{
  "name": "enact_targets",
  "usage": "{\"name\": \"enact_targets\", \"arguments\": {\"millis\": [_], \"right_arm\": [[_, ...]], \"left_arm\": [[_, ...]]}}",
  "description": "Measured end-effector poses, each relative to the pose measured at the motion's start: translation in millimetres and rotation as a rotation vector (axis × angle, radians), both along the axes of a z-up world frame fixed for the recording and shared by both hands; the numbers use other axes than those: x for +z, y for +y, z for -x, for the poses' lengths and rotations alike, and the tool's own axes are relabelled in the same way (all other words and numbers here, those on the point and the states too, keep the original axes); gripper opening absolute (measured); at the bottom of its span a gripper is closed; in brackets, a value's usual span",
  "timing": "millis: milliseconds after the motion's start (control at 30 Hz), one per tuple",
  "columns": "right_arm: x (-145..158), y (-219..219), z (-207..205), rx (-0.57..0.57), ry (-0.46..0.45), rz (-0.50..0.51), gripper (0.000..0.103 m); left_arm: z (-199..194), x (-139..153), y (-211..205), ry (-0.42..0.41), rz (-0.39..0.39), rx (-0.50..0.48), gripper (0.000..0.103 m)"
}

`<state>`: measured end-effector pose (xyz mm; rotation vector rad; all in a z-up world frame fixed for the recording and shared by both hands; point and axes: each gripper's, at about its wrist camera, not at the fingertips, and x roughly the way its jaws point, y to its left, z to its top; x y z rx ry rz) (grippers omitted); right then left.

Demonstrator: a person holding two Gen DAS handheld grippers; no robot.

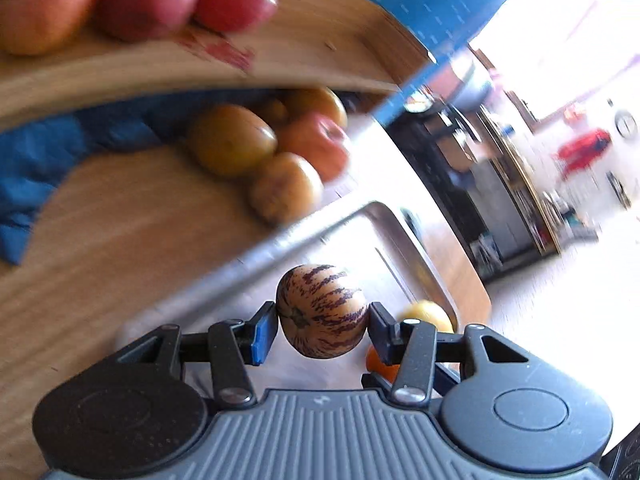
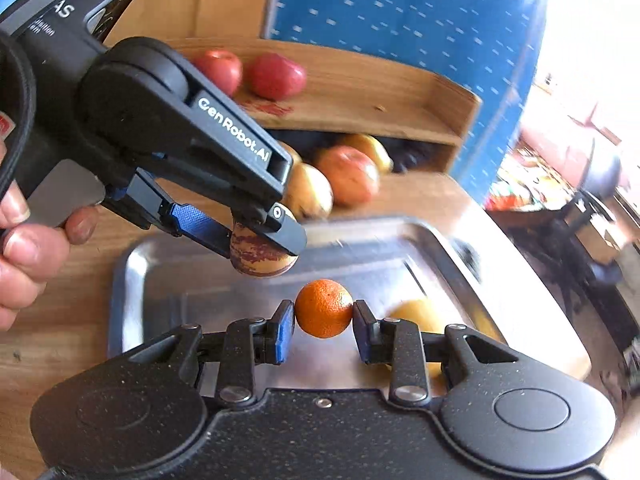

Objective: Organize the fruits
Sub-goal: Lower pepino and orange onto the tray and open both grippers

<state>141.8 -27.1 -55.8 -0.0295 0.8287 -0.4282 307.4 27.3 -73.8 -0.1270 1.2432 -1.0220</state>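
Observation:
My left gripper (image 1: 322, 322) is shut on a cream fruit with purple stripes (image 1: 322, 312), held above the metal tray (image 1: 384, 224). From the right wrist view the same striped fruit (image 2: 260, 254) hangs in the left gripper (image 2: 256, 236), which a hand (image 2: 28, 240) holds. My right gripper (image 2: 324, 318) is shut on a small orange (image 2: 324, 308) over the tray (image 2: 132, 268). A yellow fruit (image 2: 420, 314) lies in the tray behind the right fingers. The wooden shelf holds red fruits (image 2: 276, 76) on its upper level and yellow-red apples (image 2: 348, 174) below.
The two-level wooden shelf (image 2: 400, 96) stands at the back of the wooden table (image 2: 52, 340). Behind it hangs a blue patterned cloth (image 2: 400, 8). A blue cloth (image 1: 32, 168) lies under the upper level at left. Dark furniture (image 1: 460, 184) stands off the table's right edge.

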Motion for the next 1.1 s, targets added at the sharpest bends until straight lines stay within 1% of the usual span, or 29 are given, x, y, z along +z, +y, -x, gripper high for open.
{"name": "enact_targets", "arguments": {"millis": [200,400,633,867,933,1000,1100], "right_arm": [[-7,-6,22,-0.087,0.012,-0.016,0.033],[-16,-4,33,-0.124,0.031,-0.025,0.033],[-28,-1,38,-0.136,0.04,-0.055,0.034],[-28,0,48,-0.132,0.014,-0.061,0.035],[-26,1,52,-0.127,0.003,-0.061,0.041],[-24,2,57,-0.124,-0.005,-0.068,0.045],[-19,5,66,-0.119,-0.018,-0.068,0.049]], "left_arm": [[26,-4,-16,0.001,-0.01,-0.123,0.053],[37,-7,-19,-0.006,-0.035,-0.183,0.053],[47,-9,-20,-0.017,-0.073,-0.196,0.053],[55,-8,-20,-0.046,-0.114,-0.188,0.053],[57,-5,-20,-0.051,-0.114,-0.181,0.054],[60,-1,-17,-0.054,-0.115,-0.178,0.064],[68,5,-11,-0.069,-0.123,-0.165,0.069]]}}
